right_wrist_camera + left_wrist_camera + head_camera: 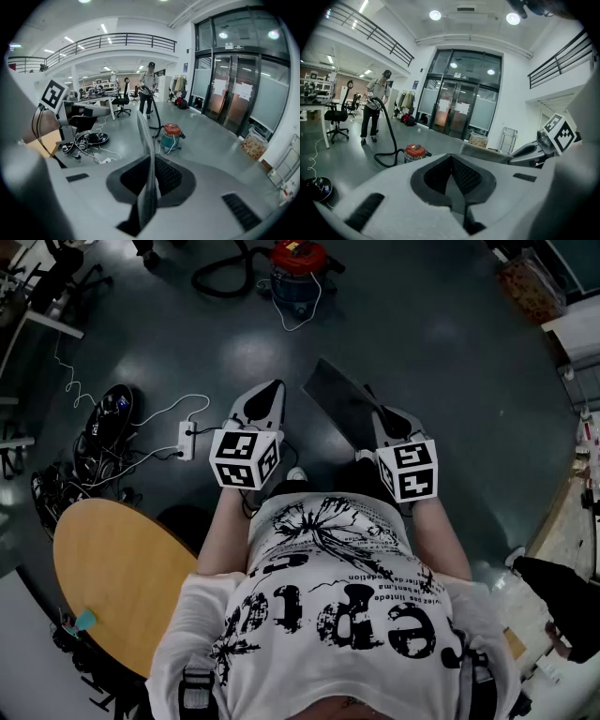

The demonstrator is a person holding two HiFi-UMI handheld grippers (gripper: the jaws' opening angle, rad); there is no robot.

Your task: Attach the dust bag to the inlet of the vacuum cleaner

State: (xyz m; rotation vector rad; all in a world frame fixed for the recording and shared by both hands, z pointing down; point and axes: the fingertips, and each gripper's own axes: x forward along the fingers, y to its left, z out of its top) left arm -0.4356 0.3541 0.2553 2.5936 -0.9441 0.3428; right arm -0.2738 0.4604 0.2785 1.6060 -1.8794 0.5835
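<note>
Task barely begun, my read: bag [339,401] not on inlet yet. I see vacuum [298,273] on floor [441,352] well ahead of me, inlet too small to make out. Bag sits in my right gripper [382,416], jaws clamped on its edge, flat sheet sticking forward. My left gripper [270,390] has jaws together, nothing between. Both held out before chest, side by side, angled down, right steeper. Remaining: approach vacuum, find inlet, fit bag.
</note>
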